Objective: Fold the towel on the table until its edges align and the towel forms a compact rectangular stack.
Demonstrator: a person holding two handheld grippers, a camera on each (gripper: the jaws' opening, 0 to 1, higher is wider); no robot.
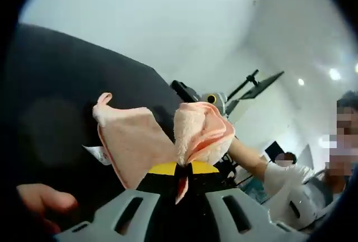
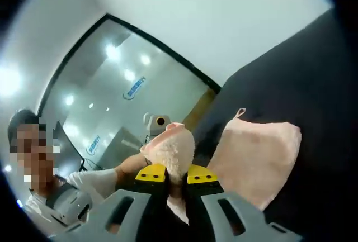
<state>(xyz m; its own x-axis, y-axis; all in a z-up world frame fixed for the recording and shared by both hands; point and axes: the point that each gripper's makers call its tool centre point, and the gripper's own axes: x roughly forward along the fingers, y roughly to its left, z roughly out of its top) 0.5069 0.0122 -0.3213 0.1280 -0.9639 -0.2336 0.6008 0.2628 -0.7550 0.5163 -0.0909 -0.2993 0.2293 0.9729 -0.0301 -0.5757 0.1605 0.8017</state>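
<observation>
A pale pink towel [image 1: 137, 141] hangs above the black table [image 1: 61, 102]. My left gripper [image 1: 183, 170] is shut on a bunched corner of it, which bulges above the yellow-tipped jaws. A white label [image 1: 98, 153] shows at the towel's lower left edge. In the right gripper view my right gripper [image 2: 176, 176] is shut on another bunched corner of the towel [image 2: 254, 161], whose flat part spreads to the right over the black table [image 2: 313, 80]. The other gripper [image 1: 212, 99] peeks out behind the towel in the left gripper view.
A person in a white sleeve [image 1: 285, 178] sits at the right of the left gripper view, and at the lower left of the right gripper view [image 2: 67, 197]. A finger [image 1: 42, 200] shows at the lower left. A stand with a screen [image 1: 260, 85] and a glass wall [image 2: 123, 96] lie behind.
</observation>
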